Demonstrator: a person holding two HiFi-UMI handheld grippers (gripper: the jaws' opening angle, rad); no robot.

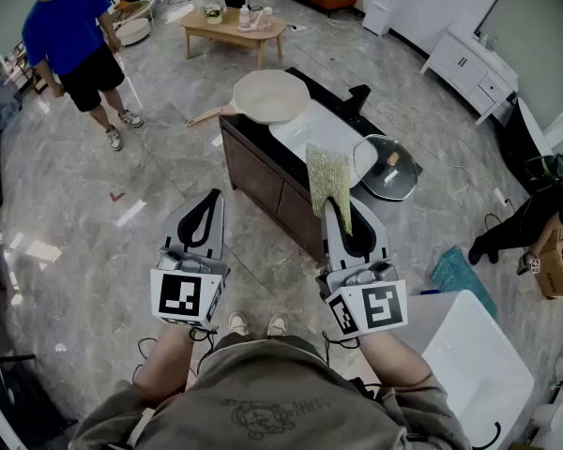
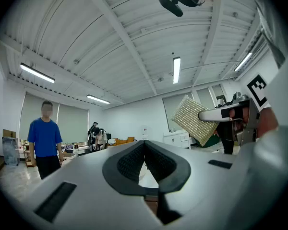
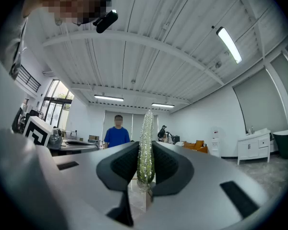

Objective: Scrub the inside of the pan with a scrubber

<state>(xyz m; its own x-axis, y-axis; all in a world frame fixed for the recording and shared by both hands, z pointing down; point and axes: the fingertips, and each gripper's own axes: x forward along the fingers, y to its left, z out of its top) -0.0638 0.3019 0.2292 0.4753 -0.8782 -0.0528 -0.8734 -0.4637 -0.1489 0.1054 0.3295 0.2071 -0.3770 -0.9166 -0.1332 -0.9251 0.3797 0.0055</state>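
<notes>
Yellow-green, sparkly: squeezing this flat mesh scrubber (image 1: 325, 178) tight in the right gripper (image 1: 333, 204). Holding the left gripper (image 1: 212, 197) closed, empty. Probably carrying, not scrubbing yet. Next, needing to reach the round cream pan (image 1: 272, 97) far off on the dark wooden cabinet (image 1: 263, 181), then rubbing inside.

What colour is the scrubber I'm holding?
The scrubber is pale yellow-green, mesh-woven; clearest in head view.

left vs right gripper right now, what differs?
The left gripper is shut on nothing, pads meeting; the right gripper is shut on the yellow-green scrubber. The left gripper's tip is bare; the scrubber stands out past the right gripper's tip. Shared: both are held short of the dark cabinet carrying the pan.
</notes>
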